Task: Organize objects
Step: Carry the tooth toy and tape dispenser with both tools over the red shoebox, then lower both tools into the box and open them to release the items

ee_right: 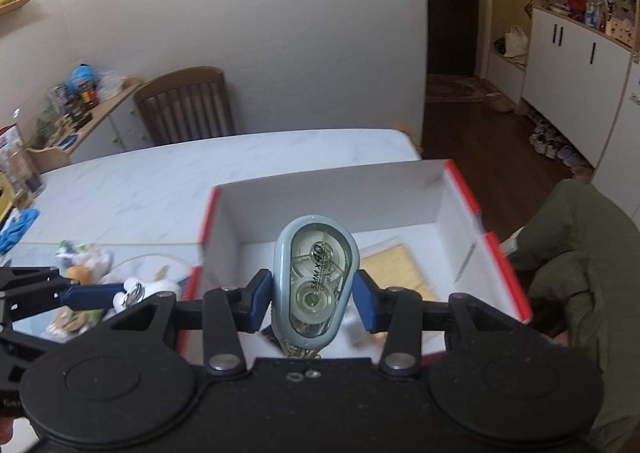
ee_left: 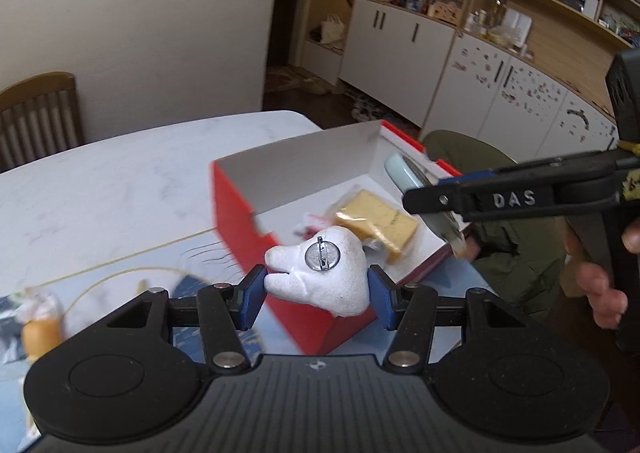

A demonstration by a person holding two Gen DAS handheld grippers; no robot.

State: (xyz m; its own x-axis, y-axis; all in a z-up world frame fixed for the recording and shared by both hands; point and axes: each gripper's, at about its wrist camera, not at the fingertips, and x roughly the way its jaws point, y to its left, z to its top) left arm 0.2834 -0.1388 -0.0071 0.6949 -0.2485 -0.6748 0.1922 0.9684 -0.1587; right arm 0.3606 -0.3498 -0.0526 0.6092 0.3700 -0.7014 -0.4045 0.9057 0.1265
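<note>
A: What've you got rn?

B: Both loaded. My left gripper (ee_left: 316, 295) has its jaws clamped on the white tooth-shaped pin (ee_left: 320, 273), clasp side up, hanging over the near red wall of the box (ee_left: 236, 213). My right gripper (ee_right: 312, 299) has its jaws closed on the correction tape (ee_right: 314, 277), upright, already over the box interior

A: Anything in the box yet?

B: Yeah, a yellow wrapped block (ee_left: 376, 223) on the floor of it, plus smth small & red next to it, can't tell what

A: Risks?

B: Few imo. The tooth is lumpy & my pads only catch its sides, so a quick swing could twist it out onto the desk (ee_left: 120, 173). It's also low vs the box wall, might clip the rim & shove the box. And my two grippers sit near each other over the same box, so releasing both at once could knock one into the other

A: The tape?

B: Pinched round its middle, tall above the pads, so it could tip as I let go
</note>
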